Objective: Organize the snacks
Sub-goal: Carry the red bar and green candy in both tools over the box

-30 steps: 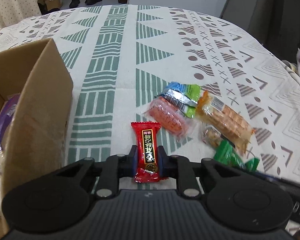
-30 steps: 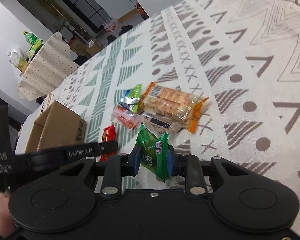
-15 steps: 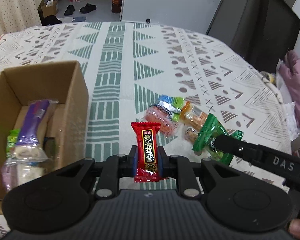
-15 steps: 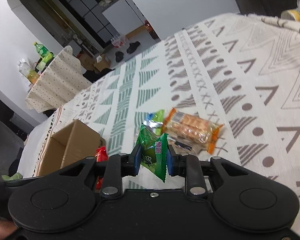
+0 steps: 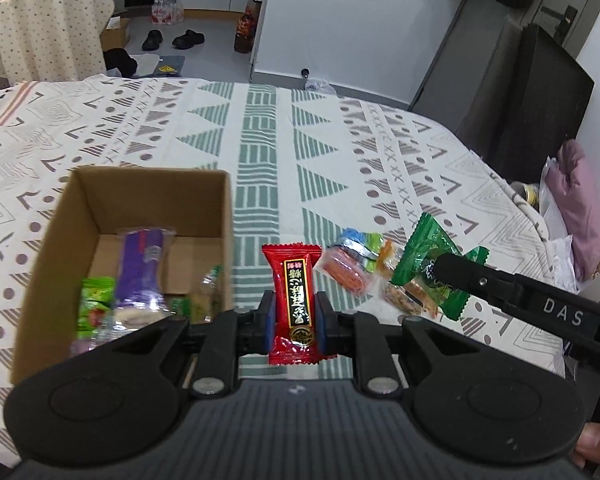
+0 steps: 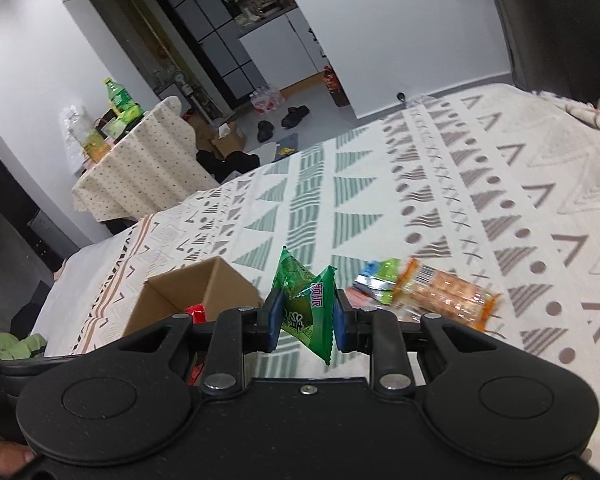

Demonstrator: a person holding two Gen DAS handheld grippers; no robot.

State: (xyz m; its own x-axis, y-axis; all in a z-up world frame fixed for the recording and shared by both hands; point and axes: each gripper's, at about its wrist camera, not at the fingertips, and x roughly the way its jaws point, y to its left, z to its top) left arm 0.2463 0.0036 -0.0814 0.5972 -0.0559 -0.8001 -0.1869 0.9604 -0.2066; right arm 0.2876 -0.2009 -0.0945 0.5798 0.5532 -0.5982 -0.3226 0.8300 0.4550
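My left gripper (image 5: 294, 316) is shut on a red snack packet (image 5: 294, 300), held above the cloth just right of an open cardboard box (image 5: 148, 200). The box holds a purple-wrapped snack (image 5: 138, 276) and green packets (image 5: 94, 300). My right gripper (image 6: 304, 314) is shut on a green snack packet (image 6: 304, 304), also seen in the left wrist view as the green packet (image 5: 424, 256) lifted over a small pile. On the cloth lie an orange cracker pack (image 6: 446, 292), a blue-green packet (image 6: 376, 274) and a pink-orange packet (image 5: 342, 274). The box (image 6: 196, 286) appears left of the right gripper.
The patterned tablecloth (image 5: 260, 140) covers a wide surface whose far edge drops to the floor. A dotted-cloth side table (image 6: 140, 172) with bottles stands beyond. A pink bag (image 5: 576, 208) sits off the right edge. A person's hand (image 5: 596, 440) holds the right gripper.
Both grippers have risen with their packets held. The left one has pulled back, so the box's inside has come into view. The green packet has left the pile.
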